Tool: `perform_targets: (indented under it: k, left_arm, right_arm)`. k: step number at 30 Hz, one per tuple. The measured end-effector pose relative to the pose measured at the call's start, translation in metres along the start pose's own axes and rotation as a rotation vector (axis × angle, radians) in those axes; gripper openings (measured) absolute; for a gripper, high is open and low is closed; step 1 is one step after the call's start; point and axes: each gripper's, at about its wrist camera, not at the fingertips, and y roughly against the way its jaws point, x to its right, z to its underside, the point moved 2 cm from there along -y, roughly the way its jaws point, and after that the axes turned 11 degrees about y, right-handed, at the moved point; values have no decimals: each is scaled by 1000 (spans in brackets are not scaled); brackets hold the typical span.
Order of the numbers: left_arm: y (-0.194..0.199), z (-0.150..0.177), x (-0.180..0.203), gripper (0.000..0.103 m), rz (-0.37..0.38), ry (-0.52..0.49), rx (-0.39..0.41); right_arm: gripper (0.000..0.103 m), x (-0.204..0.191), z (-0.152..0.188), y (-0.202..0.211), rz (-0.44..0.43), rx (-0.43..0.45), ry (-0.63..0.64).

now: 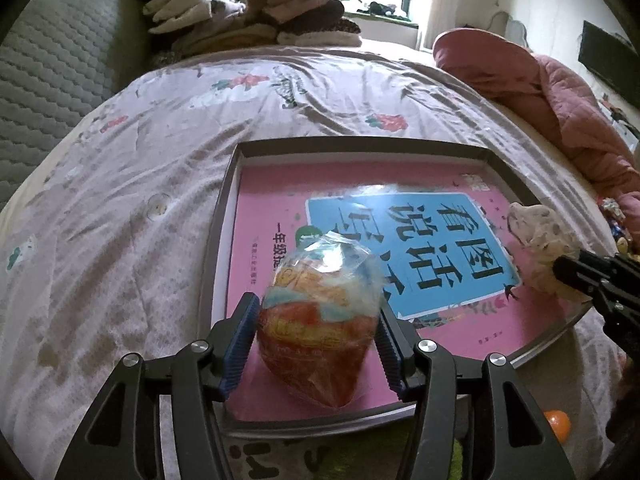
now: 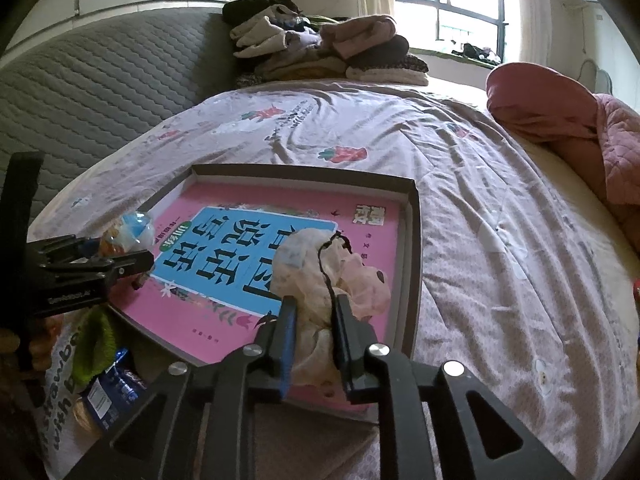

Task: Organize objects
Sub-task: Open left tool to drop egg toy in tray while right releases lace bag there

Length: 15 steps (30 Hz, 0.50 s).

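A shallow grey box (image 1: 224, 216) lies on the bed (image 1: 160, 160), with a pink book (image 1: 272, 200) flat inside it. Two things sit on the book. Toward the near left of the box is a clear bag of orange snacks (image 1: 316, 332); toward its right side is a crumpled pale cloth (image 2: 320, 280) with a black cord across it.

The left claw (image 1: 316, 342) tilts down over the box's near edge, its jaws set wide with the bag between them. The blue left pad (image 1: 240, 344) and the right pad both sit against the bag's sides, so it looks gripped, though the bag also rests on the book.

The right claw (image 2: 316, 344) likewise slants down from the near side. Its jaws stand narrowly apart around the bunched cloth, pads touching the fabric on both sides; whether they press or only brush it I cannot tell. The cloth rests on the book.

Further back, folded clothes (image 1: 248, 12) are piled by the headboard, and a pink quilt (image 1: 540, 88) lies on the right. An orange ball (image 1: 556, 428) sits near the box's front right corner.
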Motion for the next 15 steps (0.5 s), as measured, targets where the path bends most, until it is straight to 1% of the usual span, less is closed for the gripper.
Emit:
perform_targets:
  k: [3,6,8,9,13,15]
  left_arm:
    - [1,-1,-2,62,-5,-2,5]
    - [0,-1,-3,65,10,2,-9]
    - [1,0,-4,72,14,0,-7]
    - [2,0,-3,72,13,-7,-2]
    - [8,-1,-1,74,7,-16,21]
    - [11,-2,0,74,1,-21,35]
  right_arm:
    - [27,0,-1,1,9,2,-1]
    - [34,0,-2,4,14,6,-6]
    - [38,1,-2,8,19,20,-7]
    - [40,1,-3,9,22,24,-6]
    - [42,4,-6,13,37,44,-10]
    - [46,4,-8,15,38,55,-8]
